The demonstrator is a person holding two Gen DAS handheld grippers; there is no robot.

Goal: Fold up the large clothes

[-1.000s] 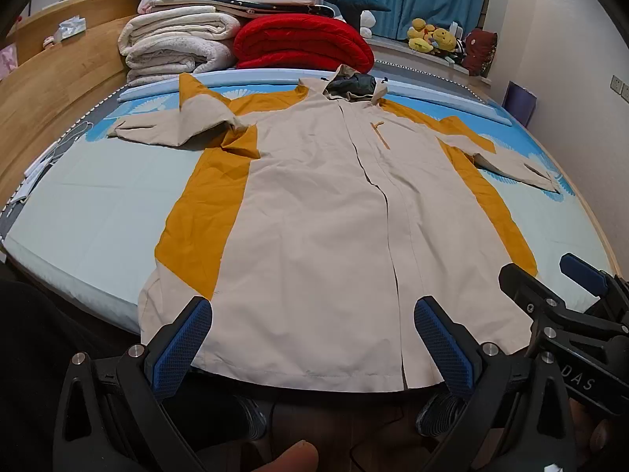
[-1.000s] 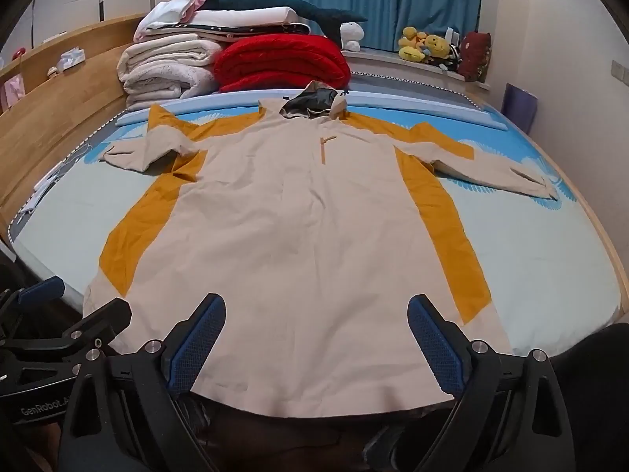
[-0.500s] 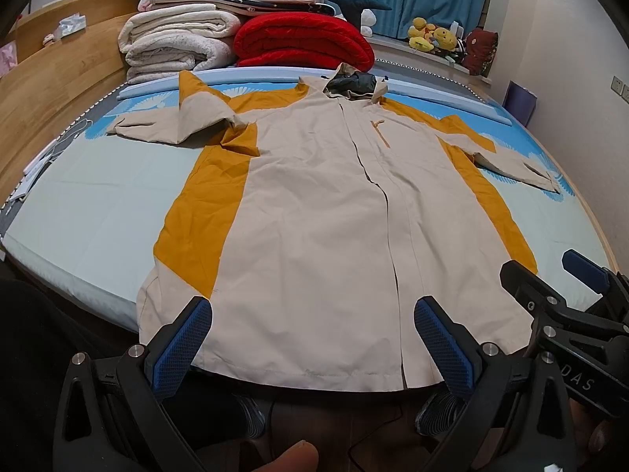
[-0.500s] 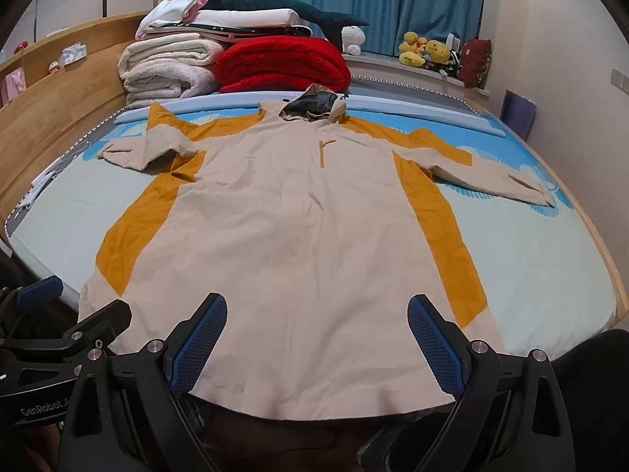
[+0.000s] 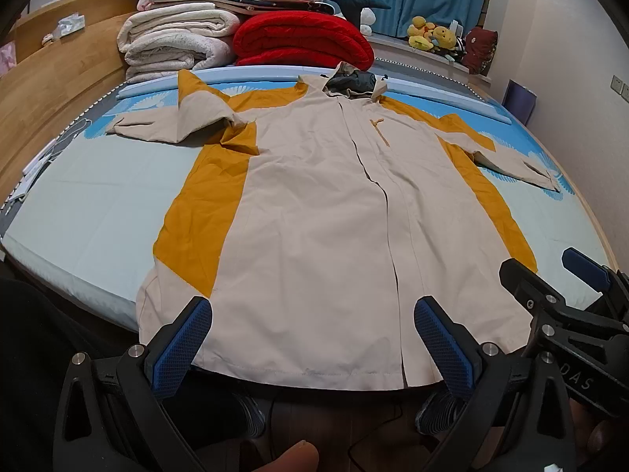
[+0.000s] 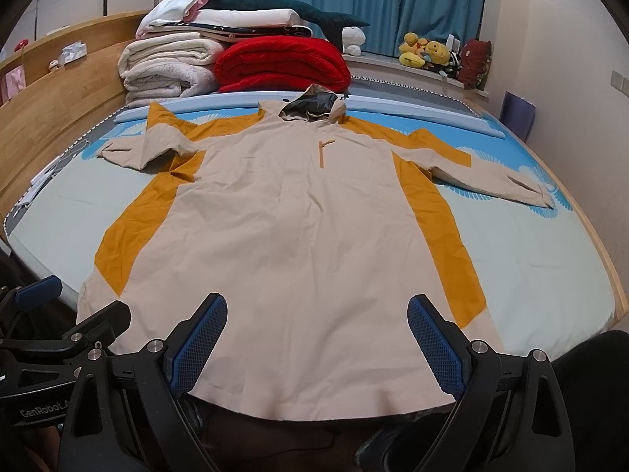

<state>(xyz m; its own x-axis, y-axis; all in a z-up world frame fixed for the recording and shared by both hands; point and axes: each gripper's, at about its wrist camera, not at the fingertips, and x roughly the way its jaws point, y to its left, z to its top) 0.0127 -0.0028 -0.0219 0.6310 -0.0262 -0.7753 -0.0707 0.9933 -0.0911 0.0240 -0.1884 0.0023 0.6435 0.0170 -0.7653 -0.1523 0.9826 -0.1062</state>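
Observation:
A large beige jacket (image 5: 314, 228) with orange side panels and a grey-lined hood lies spread front-up on the bed, hem over the near edge; it also fills the right wrist view (image 6: 291, 244). Its left sleeve (image 5: 173, 126) is crumpled and folded back, its right sleeve (image 5: 515, 165) stretches out flat. My left gripper (image 5: 312, 338) is open and empty just above the hem. My right gripper (image 6: 316, 338) is open and empty over the hem, and shows at the right edge of the left wrist view (image 5: 566, 295).
Folded white blankets (image 5: 177, 43) and a red quilt (image 5: 302, 43) are stacked at the head of the bed. A wooden headboard (image 5: 51, 90) runs along the left. Plush toys (image 5: 432, 35) sit on the window ledge. The light blue sheet (image 5: 90, 216) shows beside the jacket.
Both grippers have drifted slightly; the jacket sits a little lower in the right wrist view. Both stay open, and the jacket has not moved.

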